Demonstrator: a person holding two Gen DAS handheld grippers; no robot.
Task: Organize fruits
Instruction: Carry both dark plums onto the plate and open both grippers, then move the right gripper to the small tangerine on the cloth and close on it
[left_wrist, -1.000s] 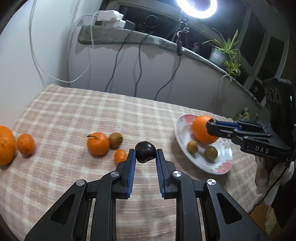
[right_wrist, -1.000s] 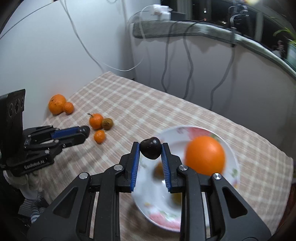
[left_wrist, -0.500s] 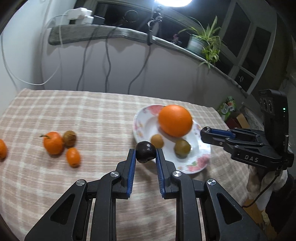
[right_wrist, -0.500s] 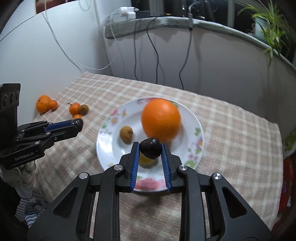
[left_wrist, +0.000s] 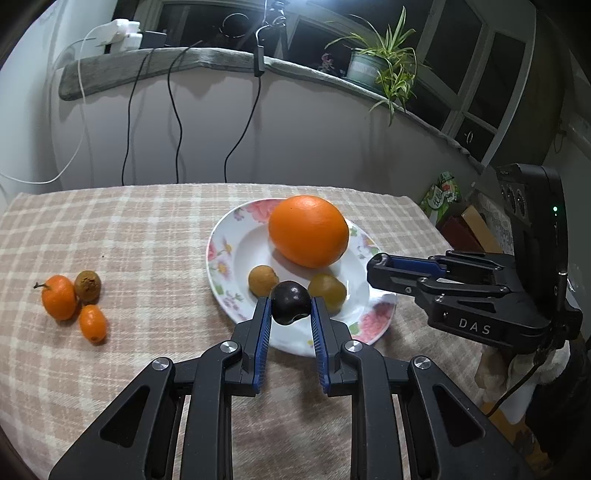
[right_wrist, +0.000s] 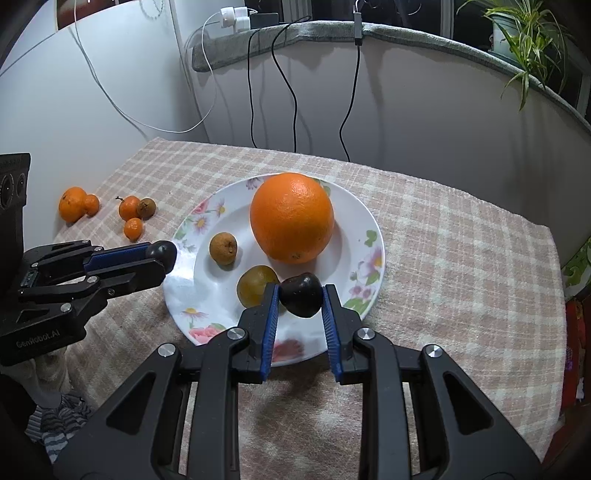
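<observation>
Two dark fruits are in my grip, one in each gripper. My left gripper (left_wrist: 290, 308) pinches a dark round fruit (left_wrist: 290, 302) between its blue pads, and my right gripper (right_wrist: 301, 295) pinches a second dark fruit (right_wrist: 302, 294) the same way; neither pair of fingers is spread.

What the coming move turns on, as I judge it, is where each held fruit sits over the plate (left_wrist: 221, 258). In the left wrist view, the plate lies at twelve o'clock from my left fingertips, and my fruit hangs over its near edge, just in front of a brown fruit (left_wrist: 262, 280) at eleven o'clock and a yellowish fruit (left_wrist: 327, 290) at one o'clock. The big orange (left_wrist: 308, 230) fills the far part of the plate at twelve.

In the right wrist view, my right fruit also hangs over the plate's near part, with the yellowish fruit close at nine o'clock and the orange at twelve. The bare white patch at about seven o'clock of my right fingertips looks the freest spot.

Both hands are about equally near the plate, my left from its left rim, my right from its near rim. I cannot tell how high either fruit hangs above the china.

Loose fruits remain on the checked cloth (left_wrist: 147, 229) at nine o'clock of my left gripper: a small orange (left_wrist: 59, 297), a brown one (left_wrist: 88, 285) and a tiny oval one (left_wrist: 93, 323).
</observation>
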